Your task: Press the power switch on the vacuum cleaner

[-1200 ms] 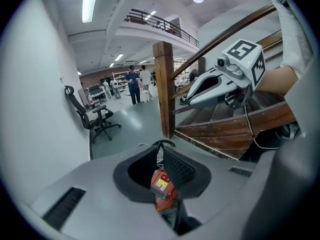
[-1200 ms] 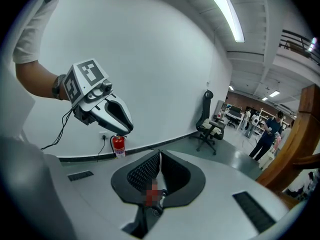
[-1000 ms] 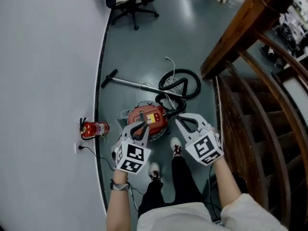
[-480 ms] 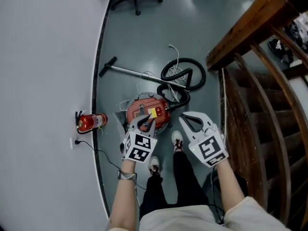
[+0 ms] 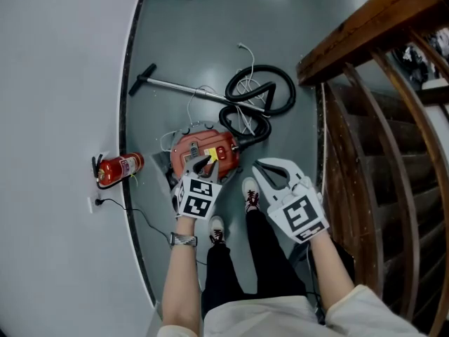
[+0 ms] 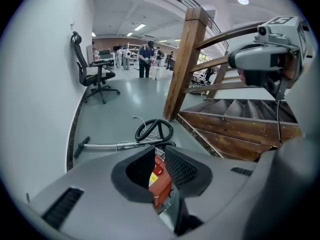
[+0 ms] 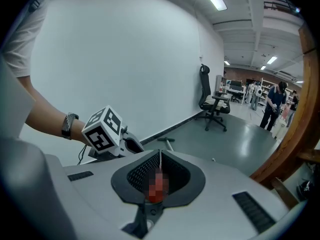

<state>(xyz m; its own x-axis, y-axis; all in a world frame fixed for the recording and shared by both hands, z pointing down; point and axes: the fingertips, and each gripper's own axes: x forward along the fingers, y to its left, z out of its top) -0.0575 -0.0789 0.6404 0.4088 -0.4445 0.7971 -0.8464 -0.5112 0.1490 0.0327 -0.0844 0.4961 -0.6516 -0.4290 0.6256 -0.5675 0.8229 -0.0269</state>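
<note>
Left gripper (image 5: 205, 163) is dropping way closer than a second ago, jaws cracked apart on nothing, tips hovering right over the red vacuum cleaner (image 5: 189, 146) lying on the floor (image 5: 210, 41), right gripper (image 5: 259, 168) idling pinched together empty, so the actual press is looking close.

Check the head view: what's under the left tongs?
The red vacuum cleaner sits below the left tongs. They cover part of its top, so the switch can't be made out.

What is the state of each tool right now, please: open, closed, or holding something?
Left tool: open a little, holding nothing; the vacuum cleaner shows beyond the gap.
Right tool: closed, holding nothing.
</note>
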